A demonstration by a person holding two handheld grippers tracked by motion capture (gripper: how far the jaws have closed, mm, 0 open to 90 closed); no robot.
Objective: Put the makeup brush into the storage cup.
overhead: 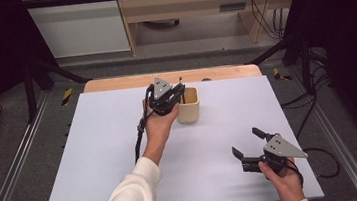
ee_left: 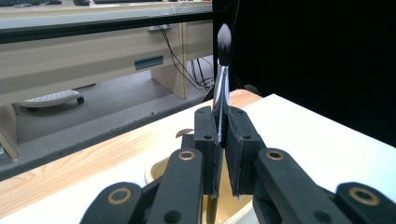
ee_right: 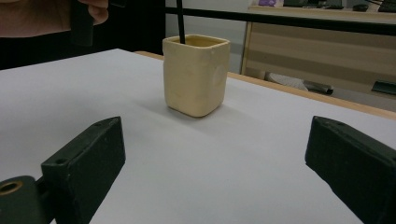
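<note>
Left tongs (overhead: 178,94): clamped on a makeup brush (ee_left: 223,44), bristles up, handle dipping into a cream cup (overhead: 188,105) standing on the white surface (overhead: 96,154). Right tongs (overhead: 249,143): jaws wide, empty, near the surface's right edge, well apart from the cup.

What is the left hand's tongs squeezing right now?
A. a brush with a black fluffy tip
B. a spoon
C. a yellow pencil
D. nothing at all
A. The left tongs are shut on the thin handle of a brush with a dark bristle tip pointing up, its lower end going down into the cream cup.
</note>
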